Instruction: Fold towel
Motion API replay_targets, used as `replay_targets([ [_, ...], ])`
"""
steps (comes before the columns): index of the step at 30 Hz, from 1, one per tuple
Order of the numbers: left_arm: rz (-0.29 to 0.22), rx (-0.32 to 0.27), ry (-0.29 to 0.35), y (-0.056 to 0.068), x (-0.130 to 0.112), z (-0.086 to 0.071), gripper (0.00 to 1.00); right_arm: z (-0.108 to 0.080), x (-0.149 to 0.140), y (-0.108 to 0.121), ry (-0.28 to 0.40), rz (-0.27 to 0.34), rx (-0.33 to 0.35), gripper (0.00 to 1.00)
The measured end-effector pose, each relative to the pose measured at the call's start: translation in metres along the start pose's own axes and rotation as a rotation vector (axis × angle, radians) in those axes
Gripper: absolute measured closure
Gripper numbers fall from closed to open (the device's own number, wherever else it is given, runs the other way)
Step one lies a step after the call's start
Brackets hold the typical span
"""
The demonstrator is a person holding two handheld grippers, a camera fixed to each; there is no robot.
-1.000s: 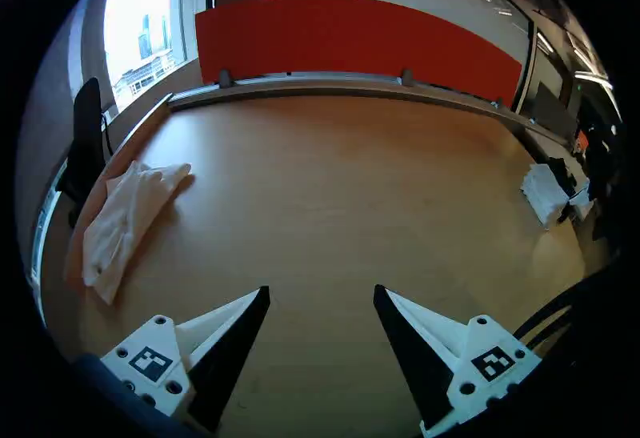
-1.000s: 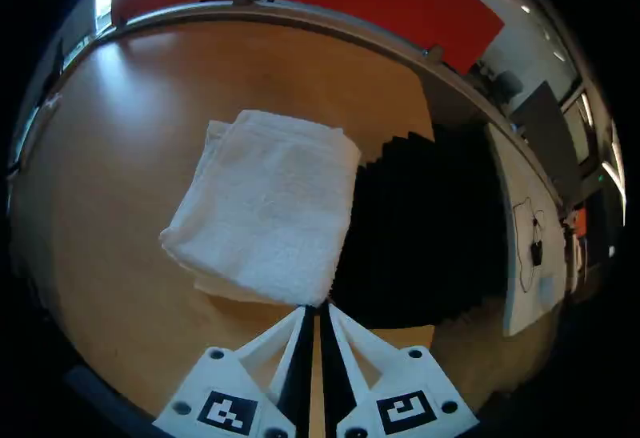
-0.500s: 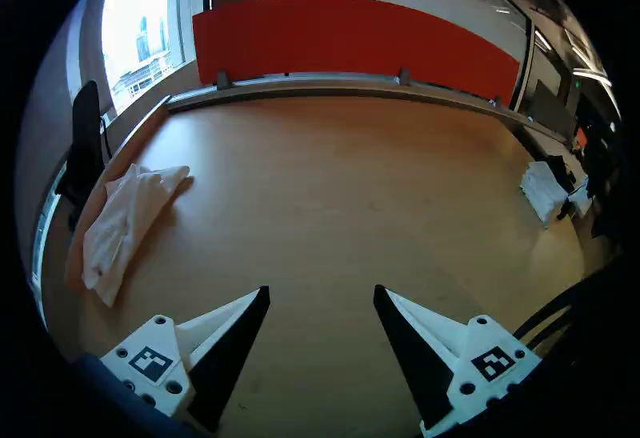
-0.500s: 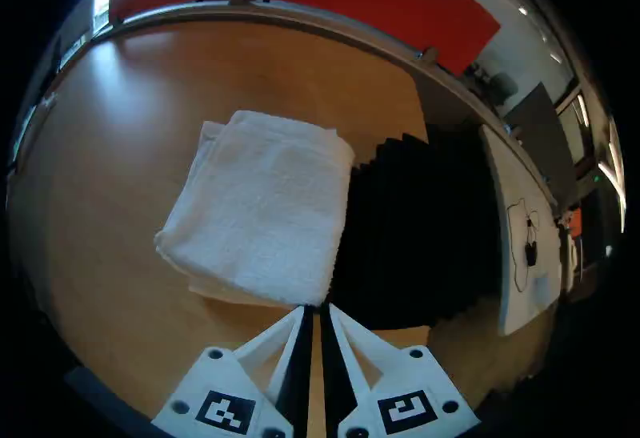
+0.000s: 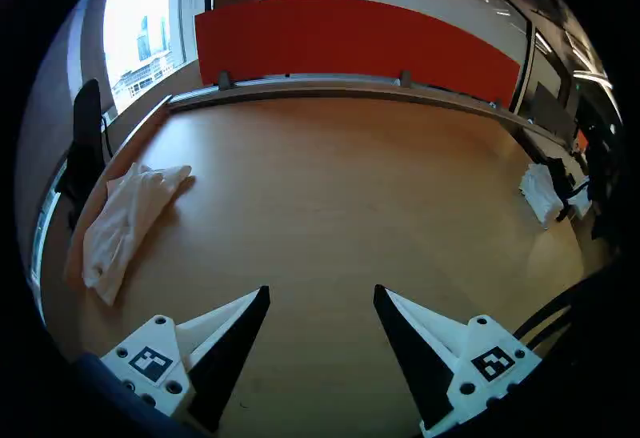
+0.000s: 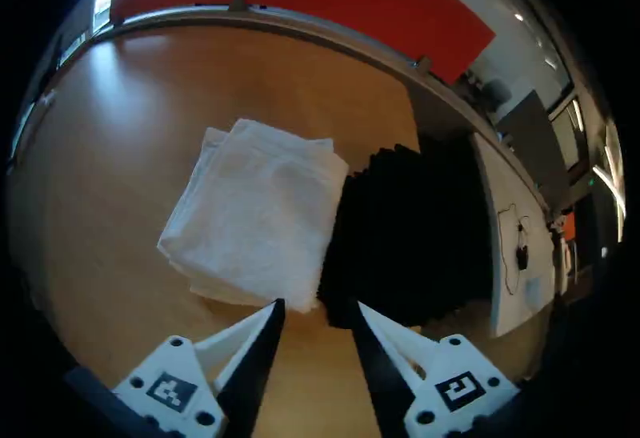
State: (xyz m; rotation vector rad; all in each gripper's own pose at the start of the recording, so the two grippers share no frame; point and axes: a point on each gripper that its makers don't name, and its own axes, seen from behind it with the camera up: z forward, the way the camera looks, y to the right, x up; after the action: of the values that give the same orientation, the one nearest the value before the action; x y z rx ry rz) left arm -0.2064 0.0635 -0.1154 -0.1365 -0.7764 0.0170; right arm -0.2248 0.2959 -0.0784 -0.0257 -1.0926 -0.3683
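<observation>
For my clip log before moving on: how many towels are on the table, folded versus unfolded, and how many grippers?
folded towel: 1
crumpled towel: 1
grippers: 2, the left gripper and the right gripper, both open
Total: 4

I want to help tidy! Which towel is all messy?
The crumpled towel near the window; the folded towel at the opposite edge is neat and flat.

folded towel: white, neat layered rectangle, flat at counter edge | unfolded towel: white, crumpled, stretched along another counter edge
</observation>
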Motion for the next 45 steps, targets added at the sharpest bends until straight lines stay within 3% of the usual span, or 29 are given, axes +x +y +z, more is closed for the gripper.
replay_targets([
  [5, 0.001, -0.002, 0.002, 0.0, 0.0, 0.0, 0.03, -0.004, 0.004, -0.006, 0.022, 0.006, -0.004, 0.07],
  [8, 0.0, -0.004, 0.003, 0.001, 0.0, 0.0, 0.03, -0.005, 0.008, -0.011, 0.033, 0.015, 0.0, 0.01],
  [23, -0.016, -0.006, 0.018, -0.005, 0.005, -0.002, 0.03, -0.011, 0.023, -0.035, 0.065, 0.087, 0.06, 0.01],
  [38, -0.012, 0.002, 0.034, -0.008, 0.013, -0.005, 0.03, -0.01, 0.031, -0.059, 0.068, 0.294, 0.125, 0.01],
  [45, -0.008, 0.004, 0.041, -0.008, 0.017, -0.004, 0.03, -0.014, 0.036, -0.062, 0.098, 0.321, 0.117, 0.01],
])
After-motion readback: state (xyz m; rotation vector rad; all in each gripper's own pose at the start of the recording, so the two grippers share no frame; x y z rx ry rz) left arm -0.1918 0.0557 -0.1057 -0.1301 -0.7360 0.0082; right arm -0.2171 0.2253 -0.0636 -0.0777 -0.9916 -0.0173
